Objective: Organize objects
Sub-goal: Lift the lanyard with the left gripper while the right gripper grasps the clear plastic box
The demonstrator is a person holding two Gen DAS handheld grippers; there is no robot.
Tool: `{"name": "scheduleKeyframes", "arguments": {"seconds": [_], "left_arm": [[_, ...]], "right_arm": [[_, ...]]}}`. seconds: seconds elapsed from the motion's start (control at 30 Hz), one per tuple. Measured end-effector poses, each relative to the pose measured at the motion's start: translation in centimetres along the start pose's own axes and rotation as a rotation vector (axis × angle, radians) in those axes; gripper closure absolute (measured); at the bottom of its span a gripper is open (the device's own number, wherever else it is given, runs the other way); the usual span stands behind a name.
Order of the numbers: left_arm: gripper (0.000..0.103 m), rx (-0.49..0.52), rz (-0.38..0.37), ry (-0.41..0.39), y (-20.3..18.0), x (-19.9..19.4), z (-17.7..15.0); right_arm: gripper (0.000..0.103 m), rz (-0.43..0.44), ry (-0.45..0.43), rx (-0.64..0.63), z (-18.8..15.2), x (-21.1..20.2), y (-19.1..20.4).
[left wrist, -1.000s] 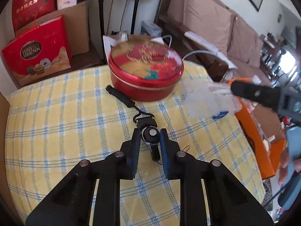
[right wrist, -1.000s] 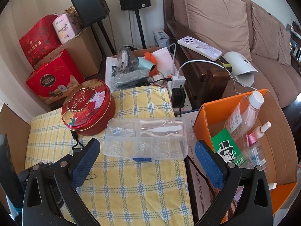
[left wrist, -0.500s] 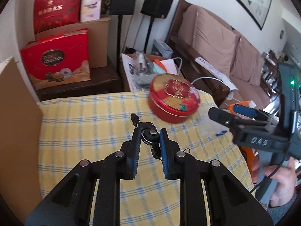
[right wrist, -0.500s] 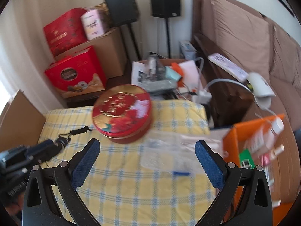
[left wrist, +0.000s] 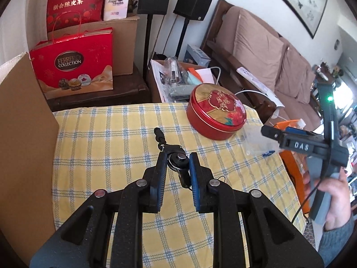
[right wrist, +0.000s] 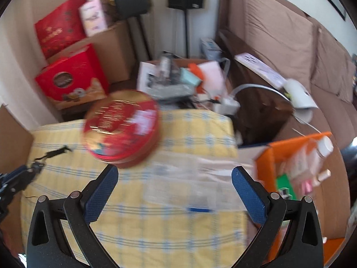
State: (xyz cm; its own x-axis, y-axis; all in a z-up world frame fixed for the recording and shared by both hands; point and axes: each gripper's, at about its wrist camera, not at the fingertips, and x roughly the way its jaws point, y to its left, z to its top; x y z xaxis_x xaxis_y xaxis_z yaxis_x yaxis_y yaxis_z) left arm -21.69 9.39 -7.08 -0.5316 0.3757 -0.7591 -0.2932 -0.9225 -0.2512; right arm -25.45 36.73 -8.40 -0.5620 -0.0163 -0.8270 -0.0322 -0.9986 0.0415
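Black strapped gadget point(left wrist: 176, 163), one of it, is sitting clamped between the left gripper point(left wrist: 177, 167) pads above the yellow checked tablecloth point(left wrist: 107, 147), long axis running away from the camera, strap end pointing at the far table edge. One cardboard wall point(left wrist: 24, 134) is closing off the left edge, cloth between is lying bare, then one red round tin point(left wrist: 216, 114) and one clear compartment box point(right wrist: 191, 178) are crowding the right. Right gripper point(right wrist: 175, 185) is hanging wide apart over the clear box, gripping nothing, one orange box point(right wrist: 290, 156) sitting past the right table edge.
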Motion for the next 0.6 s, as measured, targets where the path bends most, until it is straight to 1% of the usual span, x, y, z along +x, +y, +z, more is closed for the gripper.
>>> {"name": "scheduleKeyframes", "arguments": {"seconds": [0.13, 0.3, 0.4, 0.47, 0.53, 0.6], "left_arm": [[0.084, -0.002, -0.019, 0.006, -0.4, 0.0, -0.3], [0.084, 0.0, -0.028, 0.008, -0.7, -0.1, -0.4], [0.084, -0.001, -0.03, 0.008, -0.7, -0.2, -0.5], [0.084, 0.001, -0.03, 0.008, -0.7, -0.2, -0.6], [0.084, 0.001, -0.032, 0.01, -0.7, -0.2, -0.7], [0.084, 0.002, -0.032, 0.013, -0.8, -0.3, -0.8]], "right_arm": [[0.0, 0.029, 0.022, 0.058, 0.2, 0.3, -2.9], [0.0, 0.123, 0.043, 0.043, 1.6, 1.4, -4.1], [0.001, 0.149, 0.064, 0.034, 2.7, 2.4, -4.6], [0.006, 0.164, 0.074, 0.036, 3.3, 3.0, -5.0], [0.009, 0.185, 0.088, 0.046, 3.6, 3.6, -5.5], [0.012, 0.169, 0.113, 0.046, 3.8, 4.2, -5.8]]}}
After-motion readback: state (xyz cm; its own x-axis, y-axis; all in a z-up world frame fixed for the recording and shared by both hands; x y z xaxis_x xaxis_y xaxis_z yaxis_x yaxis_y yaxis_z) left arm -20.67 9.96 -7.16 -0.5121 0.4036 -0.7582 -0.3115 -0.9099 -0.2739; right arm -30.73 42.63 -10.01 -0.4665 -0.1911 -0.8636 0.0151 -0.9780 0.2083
